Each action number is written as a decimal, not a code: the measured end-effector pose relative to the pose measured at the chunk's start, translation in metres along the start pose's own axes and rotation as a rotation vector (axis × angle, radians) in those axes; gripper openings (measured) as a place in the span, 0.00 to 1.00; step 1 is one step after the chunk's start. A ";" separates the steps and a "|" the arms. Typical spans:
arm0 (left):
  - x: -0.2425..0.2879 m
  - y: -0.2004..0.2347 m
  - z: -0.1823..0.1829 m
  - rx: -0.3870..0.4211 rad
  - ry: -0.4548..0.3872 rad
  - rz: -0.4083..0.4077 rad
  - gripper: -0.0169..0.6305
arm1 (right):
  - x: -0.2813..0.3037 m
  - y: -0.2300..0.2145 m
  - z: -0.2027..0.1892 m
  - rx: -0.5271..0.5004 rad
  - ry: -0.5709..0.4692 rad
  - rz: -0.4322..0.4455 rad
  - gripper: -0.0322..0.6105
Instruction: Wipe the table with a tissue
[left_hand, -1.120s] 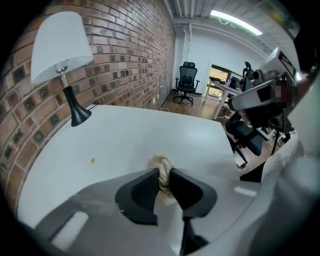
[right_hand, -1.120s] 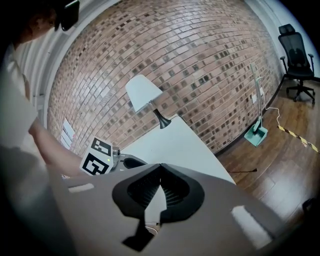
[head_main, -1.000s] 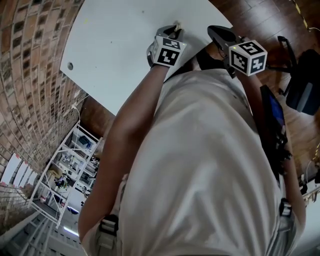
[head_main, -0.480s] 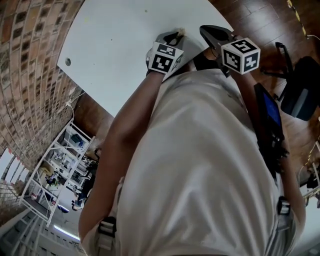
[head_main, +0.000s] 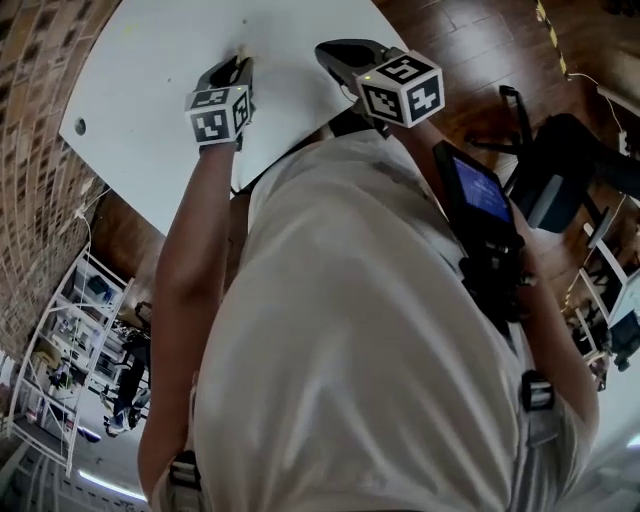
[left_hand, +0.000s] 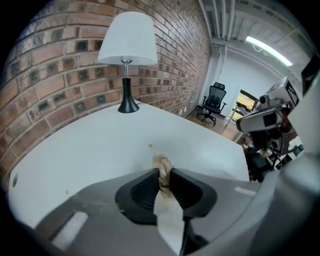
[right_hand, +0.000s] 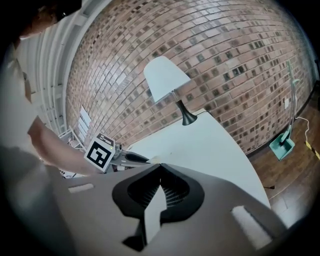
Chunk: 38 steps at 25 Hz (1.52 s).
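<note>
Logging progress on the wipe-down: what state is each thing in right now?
Crumpled white tissue: pinched between jaws, tip stained brown.
Left gripper: shut on the tissue.
Right gripper: shut, empty.
White table: mostly clean, with a small brown speck ahead of the tissue.
White-shaded lamp with black stem: upright on the table by the brick wall.

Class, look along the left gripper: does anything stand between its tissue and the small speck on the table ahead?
Nothing visible does. The left gripper is shut on the tissue, and bare table runs to the speck. The lamp stands farther back.
</note>
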<state>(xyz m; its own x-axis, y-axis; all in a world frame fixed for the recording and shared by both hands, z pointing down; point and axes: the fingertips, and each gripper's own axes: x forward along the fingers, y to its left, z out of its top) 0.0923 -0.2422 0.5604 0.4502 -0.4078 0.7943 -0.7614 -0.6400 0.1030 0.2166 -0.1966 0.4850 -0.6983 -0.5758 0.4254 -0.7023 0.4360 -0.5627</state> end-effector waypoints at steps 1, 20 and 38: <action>0.001 0.003 0.002 -0.016 -0.005 0.010 0.14 | 0.000 -0.001 0.002 -0.006 0.007 0.008 0.06; 0.052 0.064 0.044 0.019 0.046 0.129 0.14 | -0.009 -0.036 0.007 0.026 0.021 -0.010 0.06; 0.069 -0.058 0.031 0.227 0.163 -0.247 0.13 | -0.018 -0.045 0.011 0.037 -0.015 -0.037 0.06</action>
<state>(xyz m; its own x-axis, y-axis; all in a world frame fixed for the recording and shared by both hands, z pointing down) 0.1823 -0.2530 0.5905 0.5136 -0.1258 0.8487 -0.5082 -0.8416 0.1828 0.2620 -0.2130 0.4950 -0.6698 -0.6015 0.4355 -0.7216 0.3888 -0.5729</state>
